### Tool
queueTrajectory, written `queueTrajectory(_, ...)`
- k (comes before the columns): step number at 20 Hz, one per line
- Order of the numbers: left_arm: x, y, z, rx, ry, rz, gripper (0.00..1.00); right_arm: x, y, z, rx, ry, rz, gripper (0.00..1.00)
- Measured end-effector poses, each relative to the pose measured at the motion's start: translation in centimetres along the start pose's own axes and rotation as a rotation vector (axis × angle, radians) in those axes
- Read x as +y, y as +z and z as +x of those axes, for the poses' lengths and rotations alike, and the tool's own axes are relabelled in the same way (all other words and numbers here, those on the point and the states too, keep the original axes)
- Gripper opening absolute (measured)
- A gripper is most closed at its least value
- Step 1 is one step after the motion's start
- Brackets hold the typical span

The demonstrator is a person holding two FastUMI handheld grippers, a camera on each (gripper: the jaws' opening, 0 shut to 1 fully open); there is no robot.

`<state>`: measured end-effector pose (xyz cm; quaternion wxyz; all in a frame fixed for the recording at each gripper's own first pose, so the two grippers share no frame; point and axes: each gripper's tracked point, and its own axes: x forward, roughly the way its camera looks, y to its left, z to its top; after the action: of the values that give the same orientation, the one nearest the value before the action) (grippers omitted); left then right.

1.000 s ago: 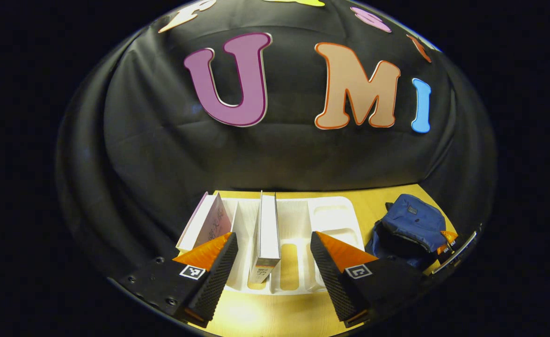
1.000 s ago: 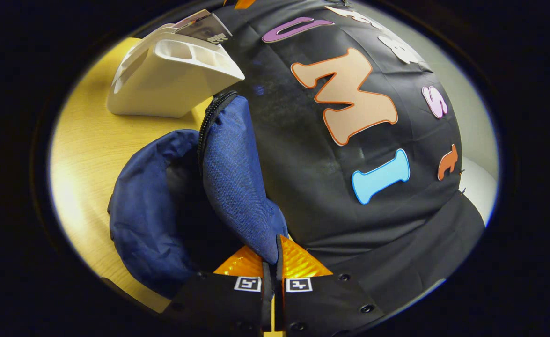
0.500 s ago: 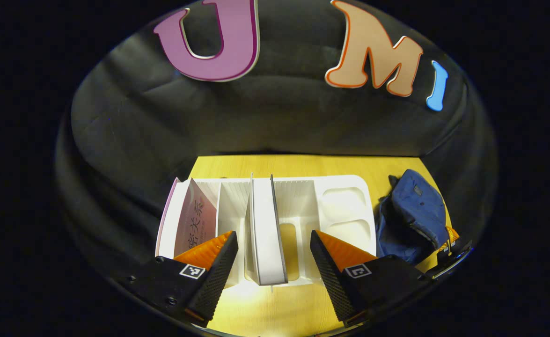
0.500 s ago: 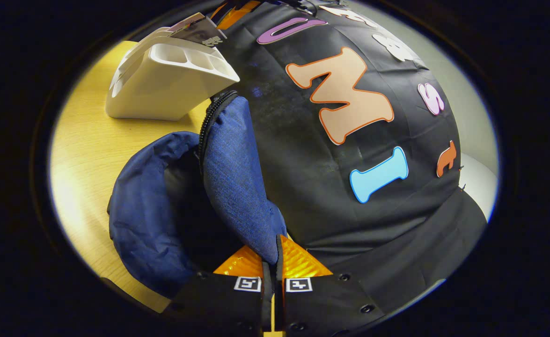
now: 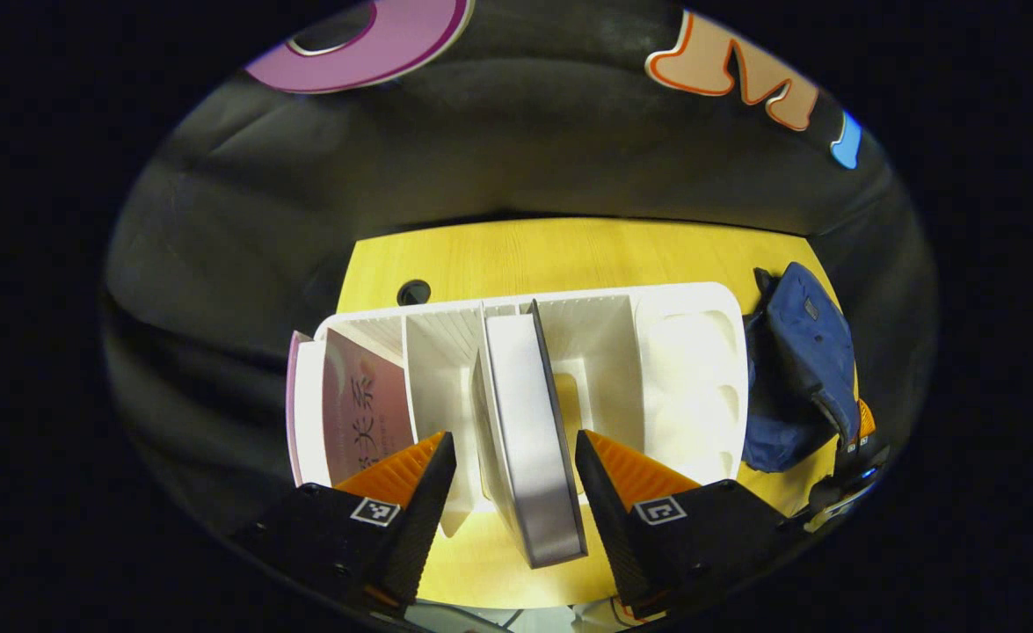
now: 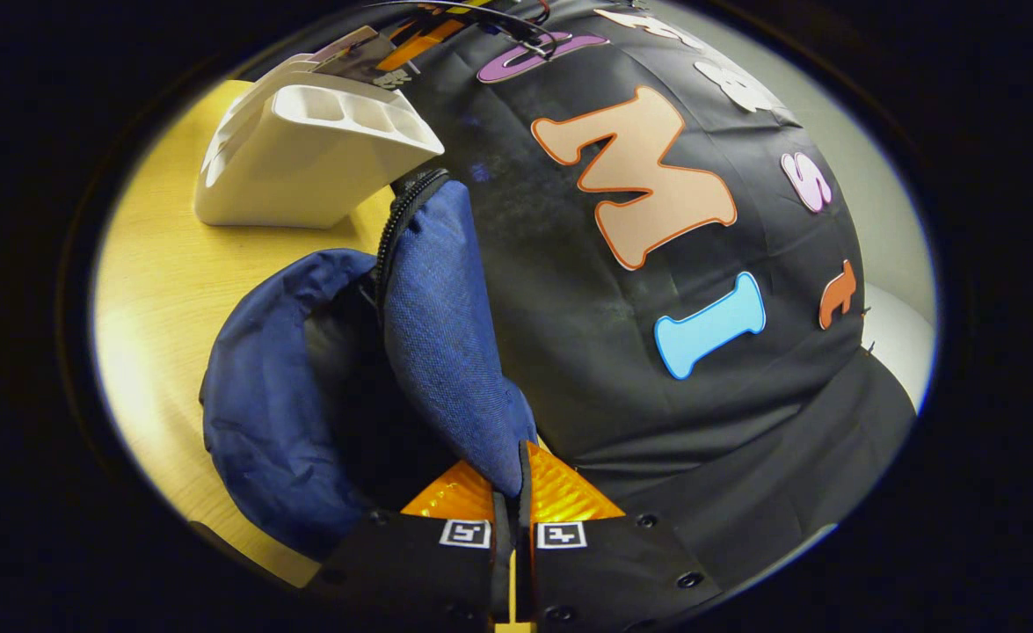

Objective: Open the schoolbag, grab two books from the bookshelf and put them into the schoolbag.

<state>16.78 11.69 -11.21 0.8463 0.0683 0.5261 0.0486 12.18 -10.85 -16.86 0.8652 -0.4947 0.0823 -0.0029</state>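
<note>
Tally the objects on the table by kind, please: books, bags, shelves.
Books: 2 (white upright book, pink-covered book)
Schoolbags: 1 (blue fabric schoolbag)
Bookshelves: 1 (white plastic bookshelf)
Total: 4

A wooden table [image 5: 569,251] with what looks like a round hole [image 5: 413,291].

Mid-frame in the left gripper view, a white book [image 5: 529,431] is standing between the spread fingers [image 5: 424,501], gaps showing either side; the shelf's [image 5: 692,303] dividers are hemming it in.
</note>
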Motion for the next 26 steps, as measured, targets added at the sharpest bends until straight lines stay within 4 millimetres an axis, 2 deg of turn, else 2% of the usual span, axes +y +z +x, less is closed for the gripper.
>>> queueTrajectory(1,-0.1,-0.5,0.3,0.028,-0.012,-0.005,0.82,0.0,0.0,0.0,0.001,-0.002,0.000,0.05)
queueTrajectory(4,0.5,-1.3,1.0,0.104,-0.011,-0.002,0.81,-0.1,0.0,0.1,0.004,-0.005,0.000,0.03)
queueTrajectory(6,1.0,-1.1,1.2,0.117,0.005,0.013,0.79,-0.1,0.0,0.1,0.004,-0.006,-0.007,0.03)
queueTrajectory(7,1.4,-1.0,1.2,0.119,0.013,0.021,0.75,-0.1,0.0,0.1,0.004,-0.006,-0.008,0.05)
queueTrajectory(11,1.5,-1.0,1.7,0.140,0.009,0.026,0.62,-0.2,0.1,0.1,0.006,-0.004,-0.011,0.03)
queueTrajectory(15,1.2,-1.5,2.6,0.182,-0.005,0.002,0.58,-0.2,0.1,0.1,0.006,-0.002,-0.015,0.05)
queueTrajectory(17,1.0,-1.6,2.6,0.194,-0.013,0.007,0.50,-0.2,0.2,0.0,0.007,-0.002,-0.016,0.03)
queueTrajectory(20,0.9,-1.8,2.6,0.215,-0.015,0.021,0.49,-0.3,0.2,0.0,0.008,-0.001,-0.017,0.03)
queueTrajectory(21,0.9,-2.1,2.4,0.235,-0.014,0.019,0.43,-0.3,0.2,0.0,0.008,-0.001,-0.017,0.03)
queueTrajectory(25,1.3,-2.5,2.1,0.255,0.010,0.002,0.37,-0.3,0.2,0.0,0.006,0.002,-0.020,0.05)
queueTrajectory(26,1.4,-2.8,2.0,0.268,0.013,-0.016,0.37,-0.3,0.3,0.0,0.005,0.002,-0.021,0.03)
